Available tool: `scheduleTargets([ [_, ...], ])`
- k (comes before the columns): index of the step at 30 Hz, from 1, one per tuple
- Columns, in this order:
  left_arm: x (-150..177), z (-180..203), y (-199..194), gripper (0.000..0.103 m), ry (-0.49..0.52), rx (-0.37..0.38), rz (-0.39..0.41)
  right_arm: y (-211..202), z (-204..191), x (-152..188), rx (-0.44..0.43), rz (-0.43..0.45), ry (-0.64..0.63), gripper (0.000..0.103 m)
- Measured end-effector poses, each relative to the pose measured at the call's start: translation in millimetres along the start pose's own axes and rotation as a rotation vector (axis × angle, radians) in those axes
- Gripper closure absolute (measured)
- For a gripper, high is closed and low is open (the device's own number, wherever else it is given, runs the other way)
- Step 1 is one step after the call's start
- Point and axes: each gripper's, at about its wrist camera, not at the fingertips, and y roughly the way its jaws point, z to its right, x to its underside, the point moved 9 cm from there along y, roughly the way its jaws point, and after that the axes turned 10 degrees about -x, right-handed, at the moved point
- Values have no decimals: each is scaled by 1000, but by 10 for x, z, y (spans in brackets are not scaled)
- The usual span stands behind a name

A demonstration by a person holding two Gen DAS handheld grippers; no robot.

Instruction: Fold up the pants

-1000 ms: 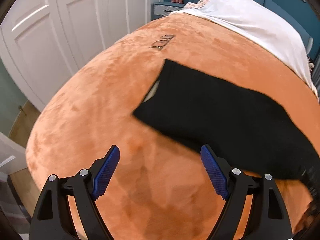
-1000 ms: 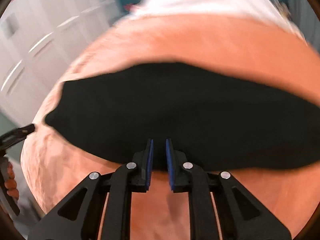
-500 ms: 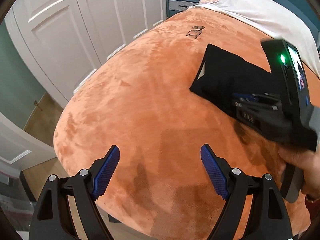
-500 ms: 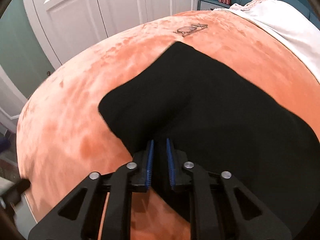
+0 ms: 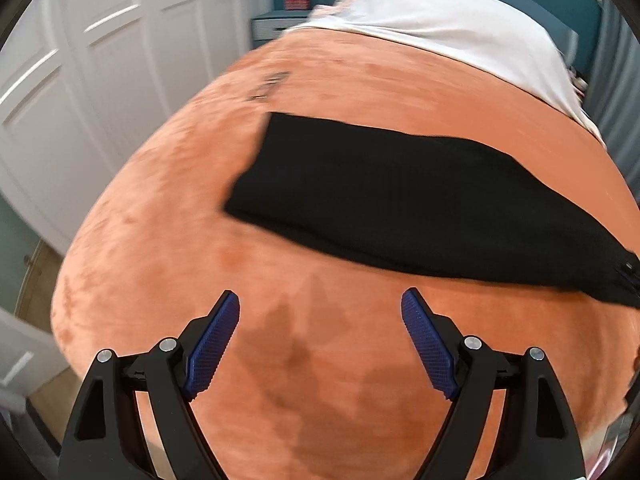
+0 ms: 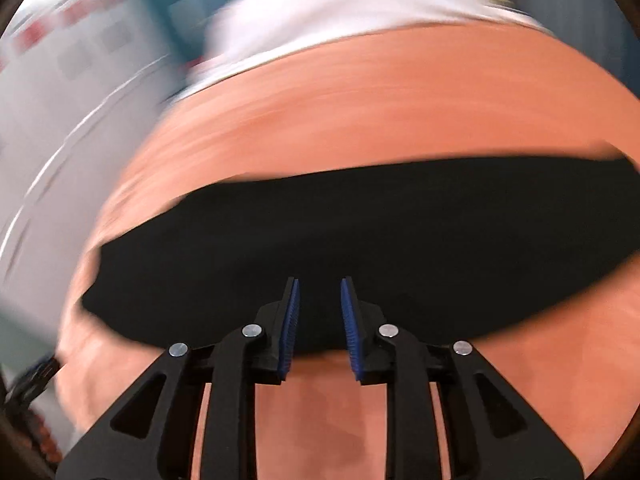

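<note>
Pants (image 6: pixel 360 248) shifted, under right hand-held gripper (image 6: pixel 319 312), pads apart

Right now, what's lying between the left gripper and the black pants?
Nothing: in the left wrist view only bare orange blanket lies between the open left gripper and the black pants.

L tool (image 5: pixel 320 340) hung wide open w/ nothing between its pads, over orange bed (image 5: pixel 168 208); black pants (image 5: pixel 400 200) lay flat beyond.
</note>
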Motion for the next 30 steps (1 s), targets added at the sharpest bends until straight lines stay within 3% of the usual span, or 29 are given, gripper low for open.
scheduleTargets([
  [3,47,437,-46,20,60,18,-4,-399,1271,-267,139,74,182,81],
  [5,98,726,-68,20,97,23,-21,-537,1889,-403,171,99,281,77],
  [8,163,1085,-117,20,122,43,-42,-553,2391,-541,153,128,376,56],
  [10,193,1291,-157,20,137,37,-49,-484,2625,-673,133,141,395,56],
  [14,236,1570,-155,19,152,17,-74,-247,2733,-890,85,167,373,57],
  [16,261,1701,-157,19,151,26,-96,-116,2749,-955,91,135,335,77],
  [17,262,1760,-164,19,151,28,-101,-87,2703,-994,81,125,320,99],
  [19,246,1849,-193,19,162,12,-95,-344,2480,-1161,22,190,265,100],
  [22,220,1911,-230,18,181,-17,-67,-949,2244,-1231,32,275,160,100],
  [24,244,1948,-197,18,191,-30,-69,-927,2440,-1116,98,226,157,100],
  [27,323,1963,-112,18,176,-30,-108,-399,2891,-686,119,14,237,97],
  [30,402,1888,-46,18,118,-6,-162,-562,2737,-698,128,95,202,90],
])
